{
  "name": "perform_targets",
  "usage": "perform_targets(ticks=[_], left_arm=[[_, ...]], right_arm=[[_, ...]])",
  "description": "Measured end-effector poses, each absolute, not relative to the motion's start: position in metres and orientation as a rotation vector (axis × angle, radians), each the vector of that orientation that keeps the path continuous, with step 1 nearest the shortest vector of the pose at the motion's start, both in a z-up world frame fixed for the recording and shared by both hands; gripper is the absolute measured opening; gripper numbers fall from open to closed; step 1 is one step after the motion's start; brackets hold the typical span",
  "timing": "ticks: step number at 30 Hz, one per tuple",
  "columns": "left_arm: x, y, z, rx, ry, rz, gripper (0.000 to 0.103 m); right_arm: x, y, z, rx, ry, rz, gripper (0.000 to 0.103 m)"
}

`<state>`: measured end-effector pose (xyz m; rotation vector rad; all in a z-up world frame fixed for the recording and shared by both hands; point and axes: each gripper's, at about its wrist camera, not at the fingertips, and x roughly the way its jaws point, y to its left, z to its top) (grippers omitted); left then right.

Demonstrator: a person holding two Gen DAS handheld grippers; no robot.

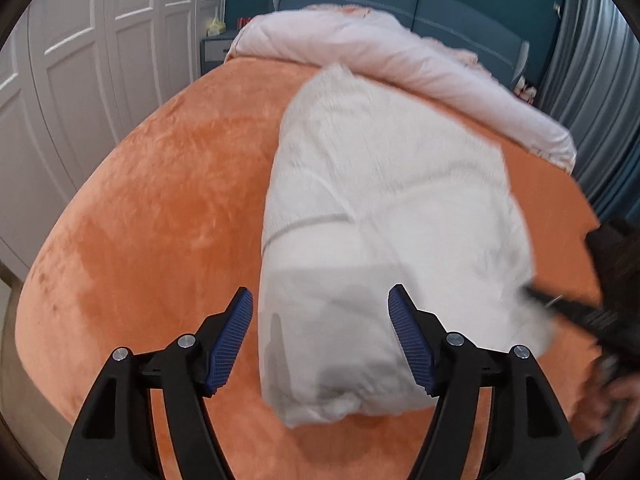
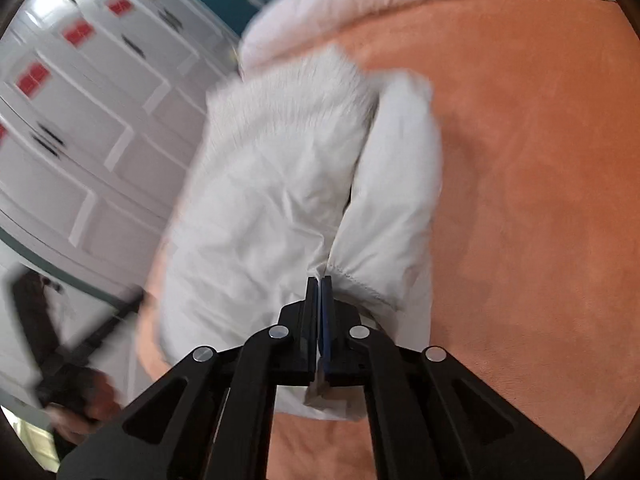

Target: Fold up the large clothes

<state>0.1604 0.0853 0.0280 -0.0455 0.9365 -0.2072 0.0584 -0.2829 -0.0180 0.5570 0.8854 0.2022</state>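
Left wrist view: we see the left gripper (image 1: pixel 320 340) spread wide, nothing between its pads, hanging over the near end of the white garment (image 1: pixel 380 208) – folded into a long bundle on the orange bed cover (image 1: pixel 152 200). Right wrist view: the right gripper (image 2: pixel 320 308) is pressed together, pinching the garment's stitched edge – bundle blurred

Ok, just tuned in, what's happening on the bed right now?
A person with a gripper in each hand is folding a white garment on the orange bed cover. The right gripper is shut on a seamed edge of it. The left gripper is open above the near end, gripping nothing.
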Motion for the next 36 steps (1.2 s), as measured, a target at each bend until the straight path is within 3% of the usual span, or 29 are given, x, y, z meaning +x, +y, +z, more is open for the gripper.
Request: perform_targets(ticks=[2,7,9,10,11,14,15,16,17,22,26,28,36], left_arm=[[0.158,0.082,0.016,-0.007,0.957,-0.182,0.067],[0.155,0.085,0.001,-0.040,0.979,-0.155,0.069],[0.155,0.087,0.001,-0.032,0.977,-0.142,0.069],[0.156,0.089,0.000,-0.037,0.981,-0.144,0.069],[0.156,0.090,-0.001,-0.047,0.987,-0.147,0.069],[0.156,0.089,0.000,-0.050,0.991,-0.144,0.069],[0.156,0.087,0.000,-0.045,0.990,-0.141,0.069],[0.156,0.087,0.001,-0.041,0.988,-0.138,0.069],[0.155,0.085,0.002,-0.035,0.986,-0.135,0.068],[0.150,0.078,0.002,-0.022,0.981,-0.146,0.070],[0.150,0.070,-0.004,-0.020,0.995,-0.164,0.071],[0.148,0.067,-0.005,-0.005,0.993,-0.149,0.071],[0.145,0.064,-0.004,0.033,0.983,-0.114,0.070]], right_arm=[[0.043,-0.302,-0.005,0.564,0.823,0.177,0.000],[0.041,-0.289,-0.004,0.425,0.871,0.118,0.004],[0.044,-0.273,0.016,0.368,0.812,0.136,0.024],[0.051,-0.268,0.023,0.350,0.800,0.144,0.043],[0.058,-0.266,0.024,0.335,0.799,0.141,0.044],[0.088,-0.268,0.001,0.343,0.890,0.112,0.042],[0.094,-0.269,-0.009,0.357,0.929,0.112,0.033],[0.098,-0.268,-0.016,0.373,0.950,0.132,0.008],[0.098,-0.265,-0.016,0.374,0.948,0.150,0.003],[0.063,-0.281,0.008,0.449,0.795,0.133,0.001],[0.083,-0.273,-0.050,0.412,0.992,0.086,0.002],[0.085,-0.268,-0.053,0.392,1.010,0.064,0.002],[0.042,-0.252,0.014,0.320,0.841,0.048,0.004]])
